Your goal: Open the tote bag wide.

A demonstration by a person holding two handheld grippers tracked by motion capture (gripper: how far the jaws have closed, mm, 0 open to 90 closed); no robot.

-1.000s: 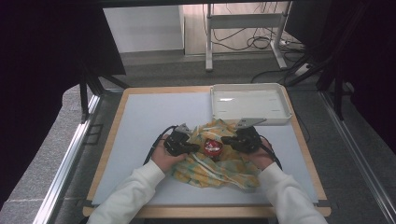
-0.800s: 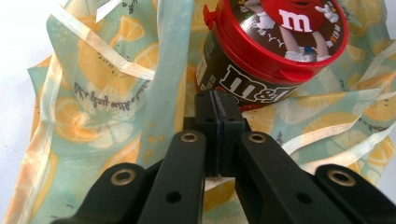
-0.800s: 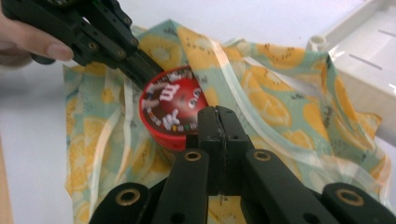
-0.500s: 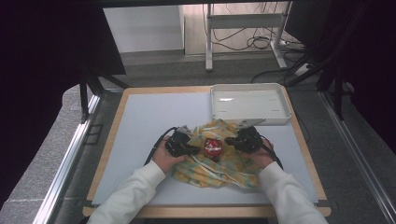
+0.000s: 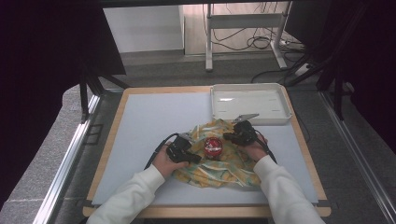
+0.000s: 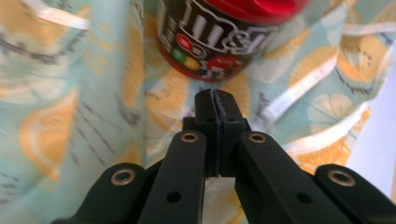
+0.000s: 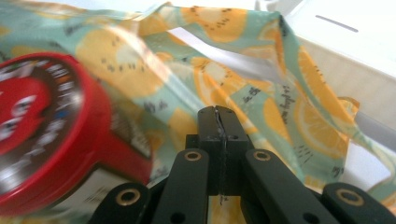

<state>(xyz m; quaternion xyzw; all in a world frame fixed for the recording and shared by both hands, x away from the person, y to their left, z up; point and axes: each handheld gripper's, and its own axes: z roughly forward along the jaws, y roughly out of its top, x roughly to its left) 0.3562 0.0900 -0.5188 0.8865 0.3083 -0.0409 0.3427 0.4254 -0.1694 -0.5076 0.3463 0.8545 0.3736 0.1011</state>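
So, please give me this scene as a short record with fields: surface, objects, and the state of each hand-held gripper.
surface: table
cloth: lemon print, crumpled, near front edge
candy tub: red lid, resting on cloth
tray: white, empty, far right
left hand-held gripper: jaws together, tip just short of tub
right hand-held gripper: jaws together, beside tub, over cloth

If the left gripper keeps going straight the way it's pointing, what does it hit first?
Most likely the candy tub. The left gripper points at the tub's lower side, just ahead of its shut tips, over the lemon-print cloth. Depth is unclear, so it may brush a cloth fold first.
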